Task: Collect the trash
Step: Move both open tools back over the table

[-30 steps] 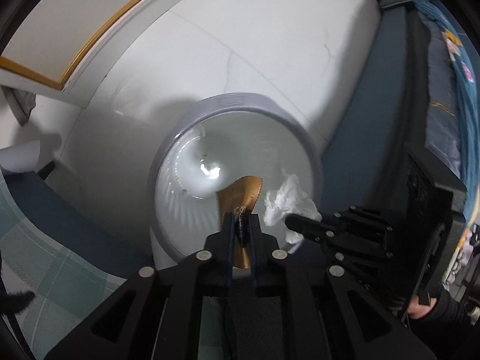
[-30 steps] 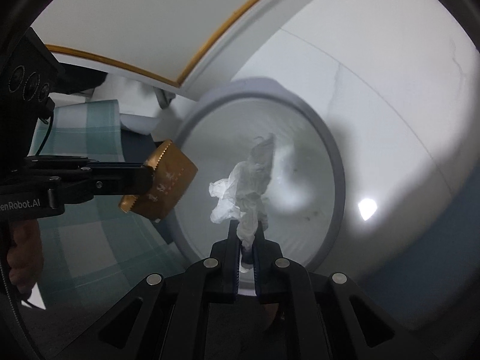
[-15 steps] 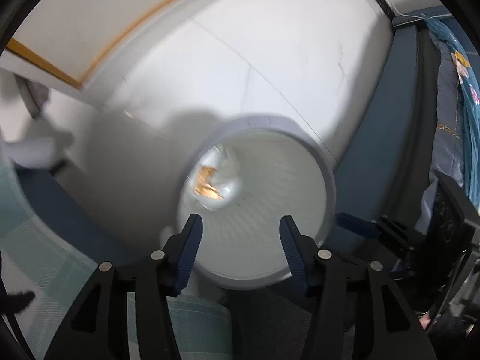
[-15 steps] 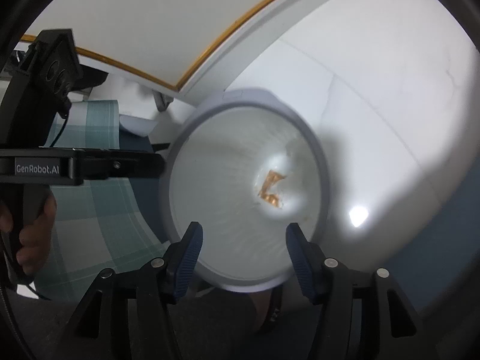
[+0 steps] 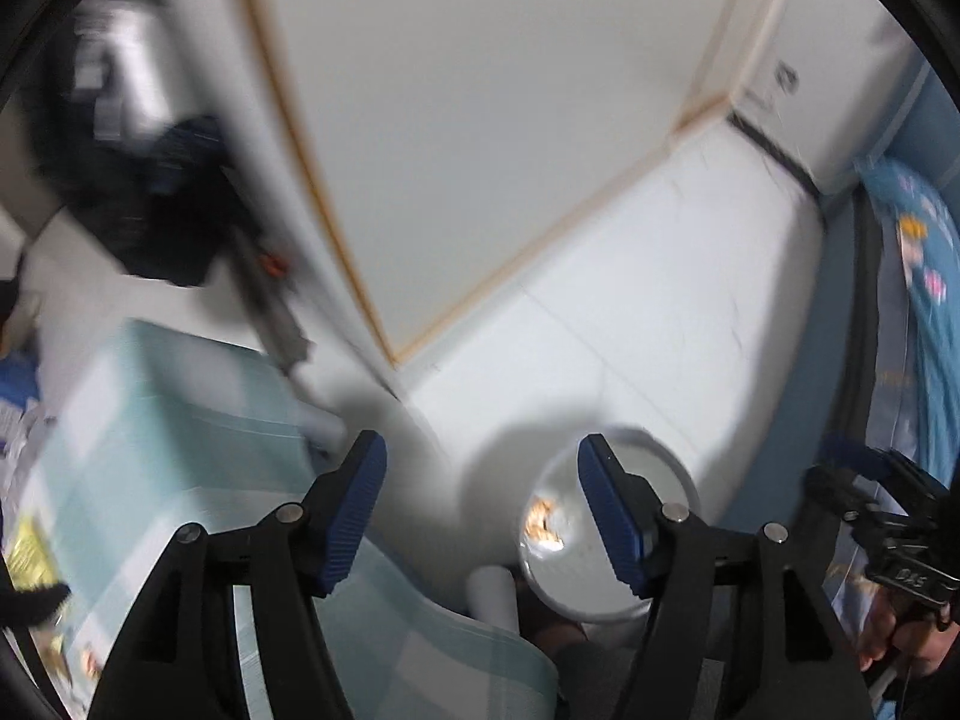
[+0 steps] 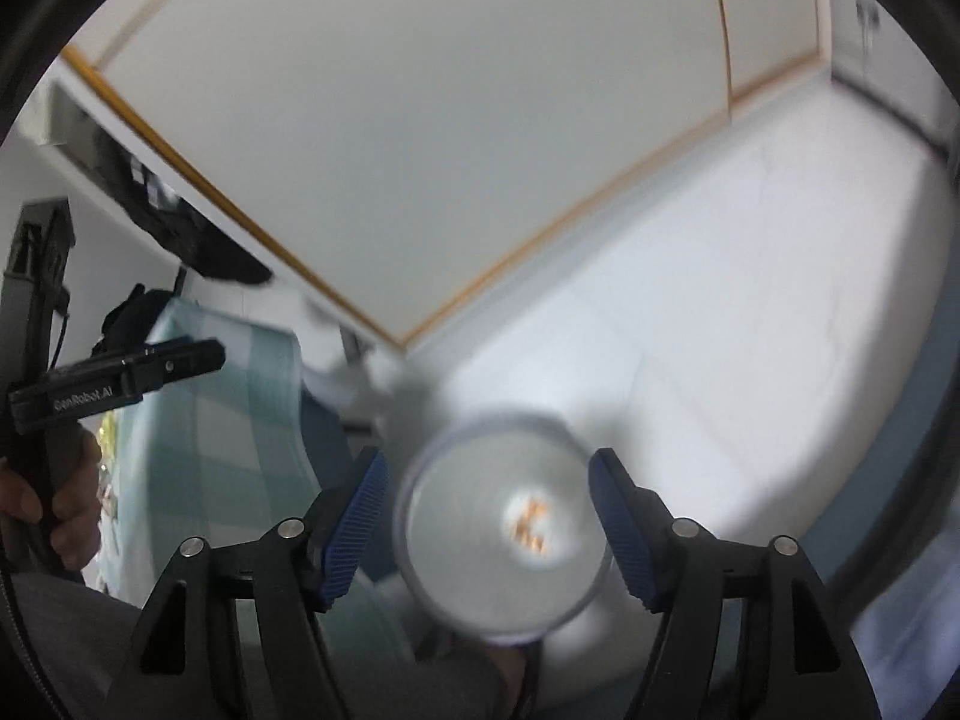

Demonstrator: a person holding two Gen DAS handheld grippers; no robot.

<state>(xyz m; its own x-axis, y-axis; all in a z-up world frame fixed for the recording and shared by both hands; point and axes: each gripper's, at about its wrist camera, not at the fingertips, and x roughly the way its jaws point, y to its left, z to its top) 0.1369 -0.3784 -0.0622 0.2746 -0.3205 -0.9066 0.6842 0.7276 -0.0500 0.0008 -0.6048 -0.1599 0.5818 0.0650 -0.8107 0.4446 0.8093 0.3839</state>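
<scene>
A round white trash bin (image 6: 504, 564) stands on the pale floor below both grippers; a gold wrapper (image 6: 531, 525) lies at its bottom. The left wrist view shows the same bin (image 5: 678, 480) low and right of centre, with the wrapper (image 5: 543, 525) inside. High above the floor, my left gripper (image 5: 480, 510) has nothing between its blue pads and its jaws are opening. My right gripper (image 6: 487, 525) hangs over the bin, its jaws opening too, nothing between them. Each gripper shows at the edge of the other's view: the left gripper (image 6: 120, 381), the right gripper (image 5: 870, 480).
A table with a green checked cloth (image 5: 156, 438) lies to the left, several small items on it. A white wall panel with wooden trim (image 6: 420, 150) rises behind the bin. Blue bedding (image 5: 924, 324) runs along the right. A hand (image 6: 48, 498) holds the left gripper's handle.
Both grippers opened and let go of the gold wrapper and the white tissue, which dropped into the bin. Both then rose well above the bin; the views are blurred by motion.
</scene>
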